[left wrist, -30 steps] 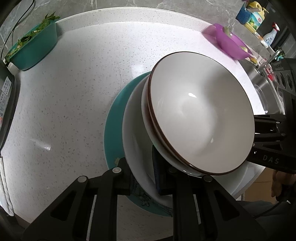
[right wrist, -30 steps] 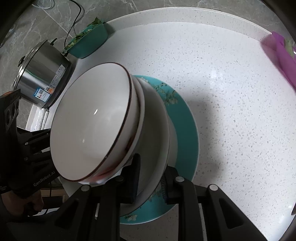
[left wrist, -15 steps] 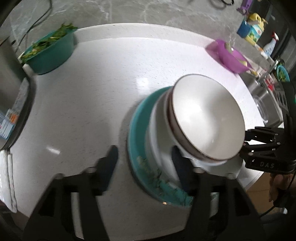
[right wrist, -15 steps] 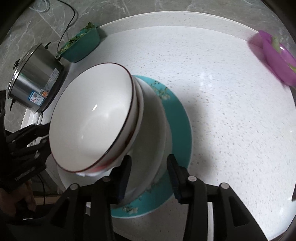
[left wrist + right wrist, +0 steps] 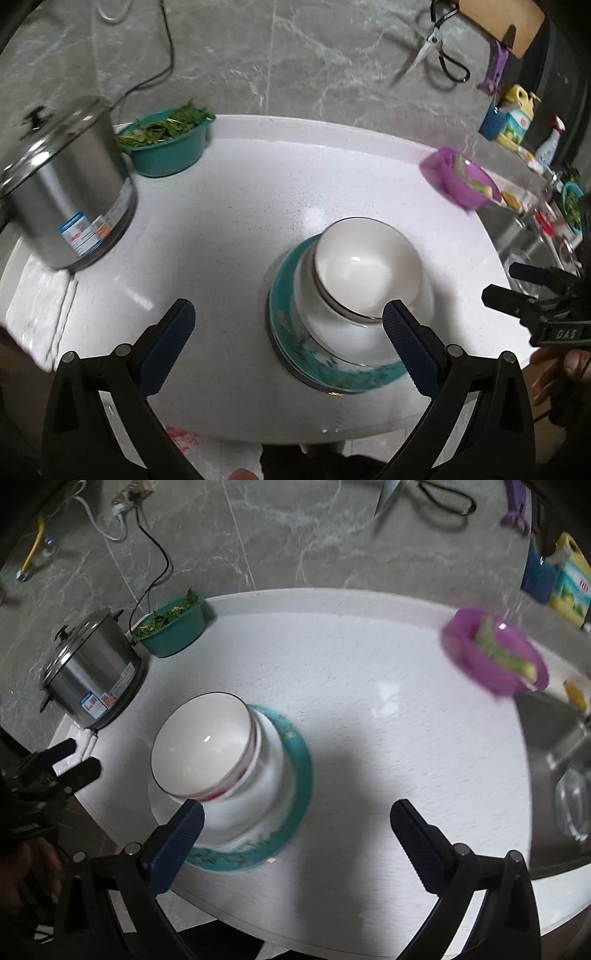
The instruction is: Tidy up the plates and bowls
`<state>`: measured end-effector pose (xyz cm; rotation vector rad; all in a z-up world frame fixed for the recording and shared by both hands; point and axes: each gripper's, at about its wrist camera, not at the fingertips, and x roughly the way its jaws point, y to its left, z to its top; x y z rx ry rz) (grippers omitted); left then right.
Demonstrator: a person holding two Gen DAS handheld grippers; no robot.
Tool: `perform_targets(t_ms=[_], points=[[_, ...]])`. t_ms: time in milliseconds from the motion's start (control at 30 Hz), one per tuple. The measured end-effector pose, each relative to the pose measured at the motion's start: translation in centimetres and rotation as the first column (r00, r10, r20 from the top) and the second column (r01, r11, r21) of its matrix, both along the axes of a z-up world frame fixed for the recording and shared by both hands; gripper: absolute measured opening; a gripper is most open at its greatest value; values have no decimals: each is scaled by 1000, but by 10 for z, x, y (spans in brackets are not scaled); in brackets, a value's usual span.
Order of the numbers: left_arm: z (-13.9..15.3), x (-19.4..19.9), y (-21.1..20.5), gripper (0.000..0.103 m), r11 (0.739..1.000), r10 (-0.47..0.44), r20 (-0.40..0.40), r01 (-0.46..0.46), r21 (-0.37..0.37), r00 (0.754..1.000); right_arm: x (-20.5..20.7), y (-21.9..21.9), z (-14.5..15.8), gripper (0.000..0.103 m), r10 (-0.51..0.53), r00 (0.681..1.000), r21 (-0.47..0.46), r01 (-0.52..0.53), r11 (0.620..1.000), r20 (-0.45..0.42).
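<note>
Near the front edge of the desk [image 5: 229,221] the stack now stands alone: both claws have just been opening and have lifted clear, the left claw [image 5: 288,328] and right claw [image 5: 295,827] spread wide with nothing gripped. That suggests the stacking is finished. Counted: one teal plate [image 5: 299,782] at the bottom, one white plate [image 5: 273,775], and what look like two nested bowls [image 5: 203,746] through the blur.
</note>
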<state>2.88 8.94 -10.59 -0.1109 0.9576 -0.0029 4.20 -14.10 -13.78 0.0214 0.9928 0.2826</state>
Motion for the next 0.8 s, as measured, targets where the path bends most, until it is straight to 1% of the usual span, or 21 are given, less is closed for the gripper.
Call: perform_targets(t_ms=[100,167,200,267,333,400,433,500,533,567,700,800], points=[[18,-27,-27,103,999,43,25,-43,-1,999,-13,-7,12,103,12,999,19,-13,1000,37],[27,-42,-46,103,997,76,38,-77,28,996,-23,-15,25,103,18,997,28,-20,999,74],[31,-48,-55,103,993,103,43,-105,50,994,-27,-16,28,103,18,997,31,-21,999,80],[37,-58,-72,103,980,159,26,-161,116,987,-33,-19,35,103,7,997,39,-9,999,72],[40,-62,-88,103,972,167,-1,-164,167,986,-40,-20,43,103,1,997,52,-5,999,74],[39,-65,-97,103,961,196,-30,-186,202,980,-48,-17,51,103,1,996,41,-4,999,92],[39,-65,-100,103,963,202,-47,-189,194,978,-50,-15,53,103,-7,996,25,4,1000,91],[38,-66,-97,103,976,187,-61,-178,128,981,-58,-11,57,103,-9,995,23,7,1000,100],[37,-66,-94,103,980,180,-63,-174,91,982,-61,-9,58,103,-12,995,25,10,1000,103],[38,-66,-92,103,982,182,-58,-178,71,982,-64,-7,60,103,-22,994,20,20,1000,103],[46,-60,-87,103,985,160,-48,-156,76,986,-71,-1,64,103,-55,993,22,53,998,104],[55,-57,-84,103,988,139,-50,-135,70,989,-73,7,66,103,-75,992,-6,76,997,106]])
